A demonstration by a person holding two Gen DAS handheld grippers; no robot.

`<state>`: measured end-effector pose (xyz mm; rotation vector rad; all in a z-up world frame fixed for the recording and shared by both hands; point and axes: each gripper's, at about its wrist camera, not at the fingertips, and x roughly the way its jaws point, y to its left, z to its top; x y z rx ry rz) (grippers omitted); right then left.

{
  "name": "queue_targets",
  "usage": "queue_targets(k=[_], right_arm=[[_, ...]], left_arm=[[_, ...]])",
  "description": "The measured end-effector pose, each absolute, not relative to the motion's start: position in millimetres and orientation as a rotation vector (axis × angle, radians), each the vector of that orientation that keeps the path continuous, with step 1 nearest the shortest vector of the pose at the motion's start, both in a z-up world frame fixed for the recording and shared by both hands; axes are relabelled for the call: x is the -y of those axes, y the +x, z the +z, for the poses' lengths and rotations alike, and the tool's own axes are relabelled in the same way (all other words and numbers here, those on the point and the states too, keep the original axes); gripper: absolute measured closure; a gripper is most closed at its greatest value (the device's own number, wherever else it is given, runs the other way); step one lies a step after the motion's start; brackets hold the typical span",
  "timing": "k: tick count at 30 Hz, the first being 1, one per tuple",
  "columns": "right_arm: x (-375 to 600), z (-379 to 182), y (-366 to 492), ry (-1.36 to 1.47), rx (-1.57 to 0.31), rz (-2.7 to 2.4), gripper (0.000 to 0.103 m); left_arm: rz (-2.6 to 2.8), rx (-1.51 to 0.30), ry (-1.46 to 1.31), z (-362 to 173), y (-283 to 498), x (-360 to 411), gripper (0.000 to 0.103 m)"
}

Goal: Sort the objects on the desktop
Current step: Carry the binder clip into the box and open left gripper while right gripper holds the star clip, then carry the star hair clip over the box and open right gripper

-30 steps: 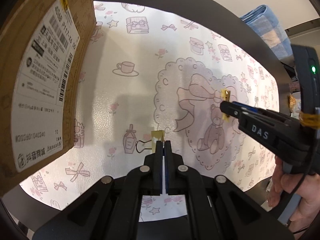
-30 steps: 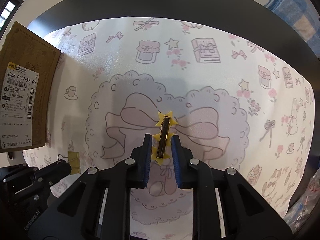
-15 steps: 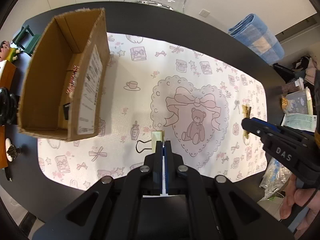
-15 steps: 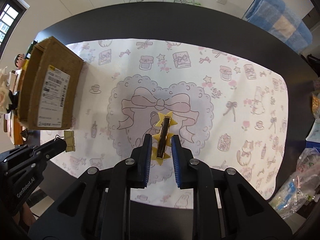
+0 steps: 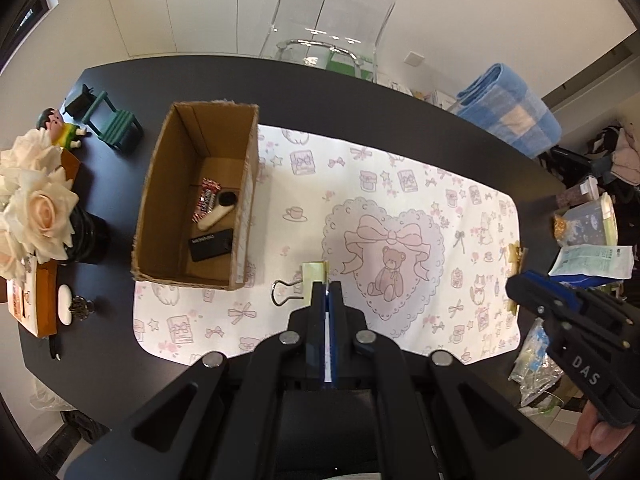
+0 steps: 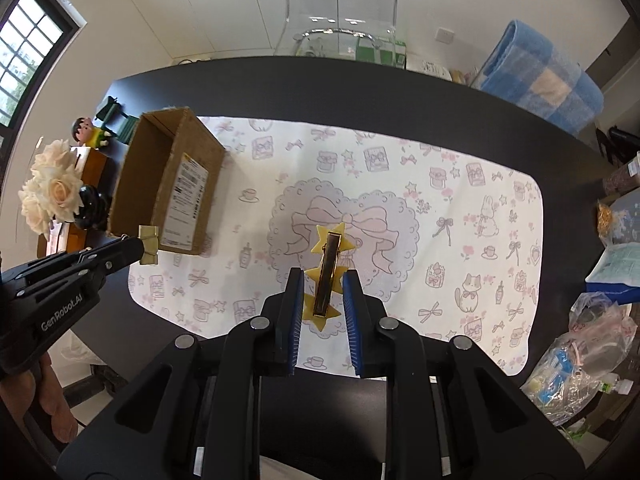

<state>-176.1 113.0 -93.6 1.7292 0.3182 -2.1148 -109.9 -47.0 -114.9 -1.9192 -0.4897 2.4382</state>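
My left gripper [image 5: 327,286] is shut on a pale yellow binder clip [image 5: 314,272] with black wire handles, held high above the printed mat [image 5: 400,200]. In the right wrist view that left gripper [image 6: 134,248] and its binder clip [image 6: 149,245] hang close to the box's near corner. My right gripper [image 6: 322,280] is shut on a yellow star hair clip [image 6: 328,256] with a gold bar, over the mat's heart print. The right gripper [image 5: 516,286] and star hair clip [image 5: 516,256] also show at the mat's right edge. An open cardboard box [image 5: 192,200] on the left holds several small items.
Cream roses in a black vase [image 5: 36,216], a toy figure [image 5: 60,128] and a small green chair [image 5: 116,124] stand left of the box. A blue plaid blanket [image 5: 508,108] lies at the back right. Plastic bags and packets [image 6: 580,360] crowd the right edge. A clear chair [image 5: 332,12] stands behind the table.
Both grippers have risen well above the table with their clips held. The view has widened, and the inside of the box now shows.
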Motion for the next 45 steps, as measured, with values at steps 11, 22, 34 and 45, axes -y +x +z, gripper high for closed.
queue_targets(k=[11,22,34,45], right_arm=[[-58.8,-64.8,-168.7,1.665,-0.375,-2.087,0.083],[-1.4,-71.2,-173.2,1.659,-0.394,-2.030,0.083],[33.6,-92.6,-191.9,1.705,-0.385,-2.012,0.083],[49.4,-105.2,-196.6,1.738,-0.409,-1.993,0.083]], left_arm=[[2.482,0.506,-1.919,-109.2,-111.5,98.3,0.102],[2.471,0.521,-1.943,-126.0,-131.4,133.6,0.102],[2.423,0.519,-2.010,-154.8,-156.2,157.6,0.101],[2.456,0.538,-2.050,-159.6,-148.1,174.6,0.000]])
